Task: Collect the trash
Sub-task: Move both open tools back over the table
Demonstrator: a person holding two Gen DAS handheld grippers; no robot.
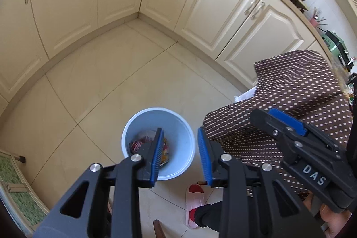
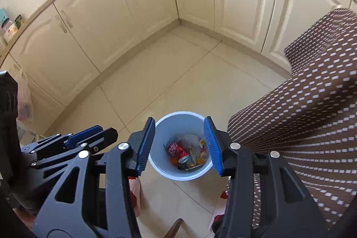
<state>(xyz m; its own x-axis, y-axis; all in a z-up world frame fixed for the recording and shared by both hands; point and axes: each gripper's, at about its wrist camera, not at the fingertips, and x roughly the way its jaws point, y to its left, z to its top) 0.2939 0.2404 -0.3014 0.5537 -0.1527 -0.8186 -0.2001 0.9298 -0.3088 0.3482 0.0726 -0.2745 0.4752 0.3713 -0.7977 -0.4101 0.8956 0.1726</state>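
Note:
A light blue trash bin (image 1: 178, 137) stands on the tiled floor and shows in the right wrist view (image 2: 169, 128) too. Inside lie a crushed red can (image 2: 176, 150), wrappers and other trash (image 2: 196, 157). My left gripper (image 1: 180, 155) is open and empty, held above the bin. My right gripper (image 2: 181, 144) is open and empty, also above the bin, with the bin seen between its blue pads. The right gripper shows in the left wrist view (image 1: 287, 126) at the right. The left gripper shows in the right wrist view (image 2: 84, 137) at the left.
Cream kitchen cabinets (image 2: 96, 21) line the floor on the far and left sides. A table with a brown dotted cloth (image 2: 312, 104) stands right of the bin. My feet in red and white slippers (image 1: 194, 200) are just below the bin. A plastic bag (image 2: 24, 99) hangs at the left.

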